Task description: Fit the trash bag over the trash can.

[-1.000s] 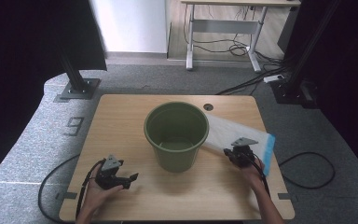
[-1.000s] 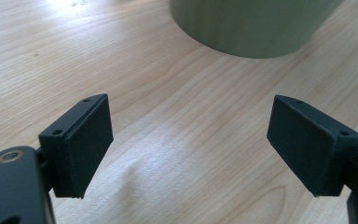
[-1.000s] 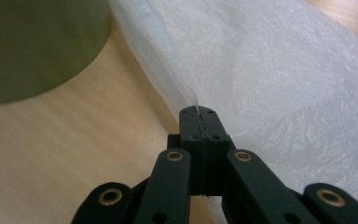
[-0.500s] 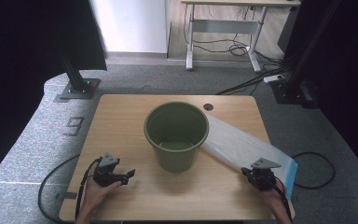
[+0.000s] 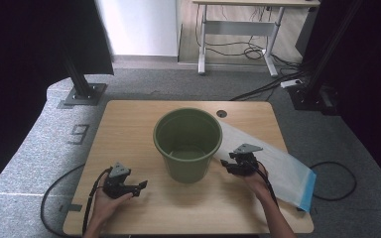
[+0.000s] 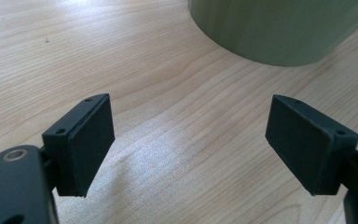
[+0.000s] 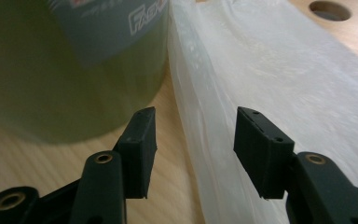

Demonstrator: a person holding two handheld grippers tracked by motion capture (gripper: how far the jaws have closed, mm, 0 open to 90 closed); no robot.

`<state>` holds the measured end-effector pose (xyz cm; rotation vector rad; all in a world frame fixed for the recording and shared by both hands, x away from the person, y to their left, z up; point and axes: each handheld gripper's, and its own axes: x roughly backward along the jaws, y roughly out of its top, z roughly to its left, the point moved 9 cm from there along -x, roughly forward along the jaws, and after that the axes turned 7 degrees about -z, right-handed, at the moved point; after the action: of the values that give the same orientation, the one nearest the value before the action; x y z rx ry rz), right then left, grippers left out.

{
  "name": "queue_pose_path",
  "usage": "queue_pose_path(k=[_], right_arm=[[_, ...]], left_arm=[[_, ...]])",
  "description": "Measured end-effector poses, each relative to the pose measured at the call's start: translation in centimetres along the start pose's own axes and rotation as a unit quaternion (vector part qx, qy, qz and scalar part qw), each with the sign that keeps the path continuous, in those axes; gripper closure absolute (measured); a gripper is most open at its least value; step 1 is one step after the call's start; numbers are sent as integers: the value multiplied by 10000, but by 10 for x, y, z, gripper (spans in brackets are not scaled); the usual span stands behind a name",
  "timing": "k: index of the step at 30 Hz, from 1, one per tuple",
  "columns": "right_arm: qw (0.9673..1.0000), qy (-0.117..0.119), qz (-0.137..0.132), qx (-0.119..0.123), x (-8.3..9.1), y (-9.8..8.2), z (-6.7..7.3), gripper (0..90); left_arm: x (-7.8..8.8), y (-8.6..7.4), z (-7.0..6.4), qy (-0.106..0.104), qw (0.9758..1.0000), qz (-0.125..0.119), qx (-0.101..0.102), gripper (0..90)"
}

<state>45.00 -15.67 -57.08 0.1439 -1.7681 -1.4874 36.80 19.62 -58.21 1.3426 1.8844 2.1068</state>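
Note:
A green bucket (image 5: 187,144) stands upright in the middle of the wooden table (image 5: 129,129). A translucent white plastic bag (image 5: 278,158) with a blue end (image 5: 307,191) lies flat from behind the bucket to the right front edge. My right gripper (image 5: 230,166) hovers at the bag's near edge beside the bucket. In the right gripper view it (image 7: 193,121) is open; its jaws have just been opening, the bag (image 7: 284,84) under them unpressed, the bucket (image 7: 51,84) to their left. My left gripper (image 5: 140,187) rests front left, open (image 6: 191,121) and empty, facing the bucket (image 6: 279,28).
A round cable hole (image 5: 222,113) sits in the table behind the bucket. Cables trail off the table from both grippers. Bare wood lies between the left gripper and the bucket. Black stand bases (image 5: 82,94) and a desk frame stand on the grey floor beyond.
The right gripper dragged the bag's blue end out to the right front edge, let it go, and came back left to the bag's edge by the bucket. The left gripper kept still.

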Motion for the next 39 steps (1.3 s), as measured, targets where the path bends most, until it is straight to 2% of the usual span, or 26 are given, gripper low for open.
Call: queue_pose_path(k=[4, 13, 15, 16, 17, 18, 19, 20, 22, 25, 26, 28, 29, 31, 32, 33, 34, 35, 36, 37, 38, 39], right_arm=[[9999, -76, 119, 10, -14, 2, 1, 467], [9992, -158, 278, 233, -43, 1, 0, 471], [9991, -165, 324, 211, -46, -1, -1, 526], [9991, -165, 324, 211, -46, -1, -1, 526], [9991, -161, 334, 184, -47, -2, -1, 602], [9991, -164, 333, 184, -46, -2, -1, 633], [9991, -164, 333, 184, -46, -2, -1, 633], [9993, -127, 336, 110, -45, -4, -1, 751], [9992, -142, 385, -2, -42, -8, -1, 821], [9988, -107, 480, -64, -35, -11, 0, 863], [9988, -136, 456, 60, -24, -13, 1, 884], [9988, -129, 462, 25, -20, -15, 2, 884], [9989, -111, 452, 67, -11, -18, 0, 883], [9991, -96, 399, 93, -7, -19, -1, 859], [9997, -74, 161, 152, -1, -13, 0, 700], [9998, -66, 117, 142, -1, -10, 0, 693], [9998, -66, 117, 142, -1, -10, 0, 693], [9997, 39, 57, 228, -2, -2, 4, 619], [9996, 34, 47, 265, -4, 1, 4, 583], [9996, 34, 47, 265, -4, 1, 4, 583], [9995, 95, 106, 273, -12, 7, 5, 497], [9996, 93, 119, 252, -15, 8, 4, 470]], left_arm=[[-1, -1, -2, -58, 10000, 21, 48, 160], [-3, 1, 1, -14, 10000, 27, 92, 163], [-3, 1, 2, -19, 9999, 23, 105, 164], [-3, 1, 2, -19, 9999, 23, 105, 164], [-4, 1, 2, -14, 9999, 25, 112, 165], [-4, 1, 2, -15, 9999, 23, 116, 165], [-4, 1, 2, -15, 9999, 23, 116, 165], [-4, 1, 2, -19, 9999, 32, 97, 165], [-3, 1, 2, -8, 10000, 43, 66, 165], [-2, 1, 3, -3, 10000, 26, 67, 166], [-2, 1, 4, 12, 10000, 14, 93, 168], [-1, 1, 5, 20, 10000, 19, 89, 168], [-1, 1, 5, 29, 10000, 20, 83, 168], [-1, 0, 5, 30, 10000, 22, 78, 168], [-1, 1, 5, 36, 10000, 23, 82, 168], [-1, 1, 5, 34, 10000, 21, 82, 168], [-1, 1, 5, 34, 10000, 21, 82, 168], [-1, 0, 4, 28, 10000, 30, 67, 168], [-1, 0, 4, 34, 10000, 30, 58, 168], [-1, 0, 4, 34, 10000, 30, 58, 168], [-1, 0, 4, 30, 10000, 33, 61, 168], [-1, 0, 5, 37, 10000, 38, 55, 168]])
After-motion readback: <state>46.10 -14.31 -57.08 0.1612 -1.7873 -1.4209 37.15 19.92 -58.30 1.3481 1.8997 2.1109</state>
